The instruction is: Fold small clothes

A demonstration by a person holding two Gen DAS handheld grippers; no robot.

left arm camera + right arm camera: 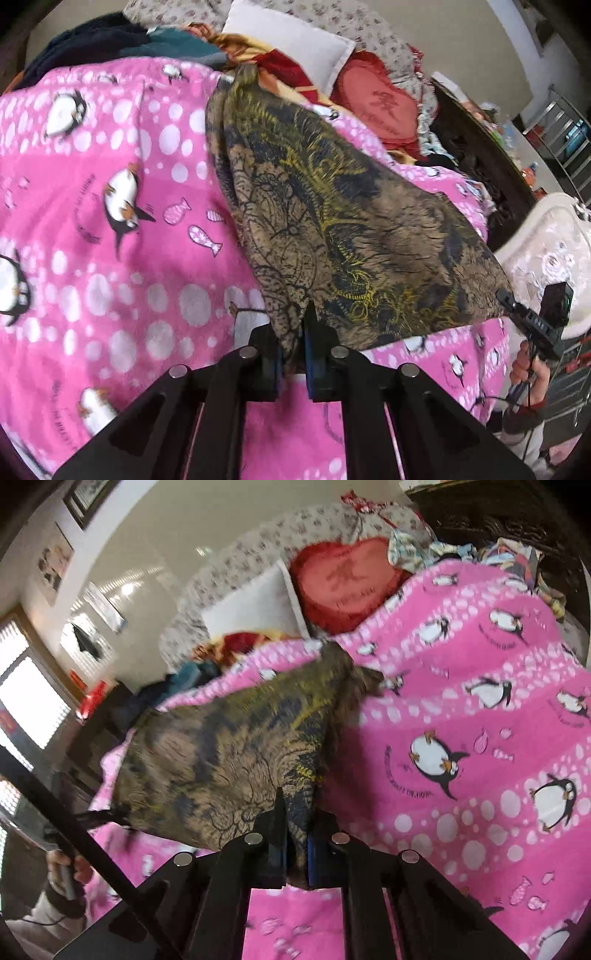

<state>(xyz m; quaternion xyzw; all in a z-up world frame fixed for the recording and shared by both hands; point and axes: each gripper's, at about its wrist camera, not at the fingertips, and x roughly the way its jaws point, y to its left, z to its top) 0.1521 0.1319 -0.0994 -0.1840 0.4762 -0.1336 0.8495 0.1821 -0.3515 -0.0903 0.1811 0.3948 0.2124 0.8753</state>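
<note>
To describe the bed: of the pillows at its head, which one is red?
The heart-shaped cushion, also seen at, is red. The rectangular pillow lying beside it is white.

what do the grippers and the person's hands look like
Both grippers, left gripper and right gripper, are matte black angular linkages with round silver pins and blue finger pads. The bare right hand has a dark cuff and a thin black cable.

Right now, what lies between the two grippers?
The brown patterned cloth spans between them: the left gripper pinches one corner, the right gripper the other, over the pink penguin blanket. Both wrist views show it.
</note>
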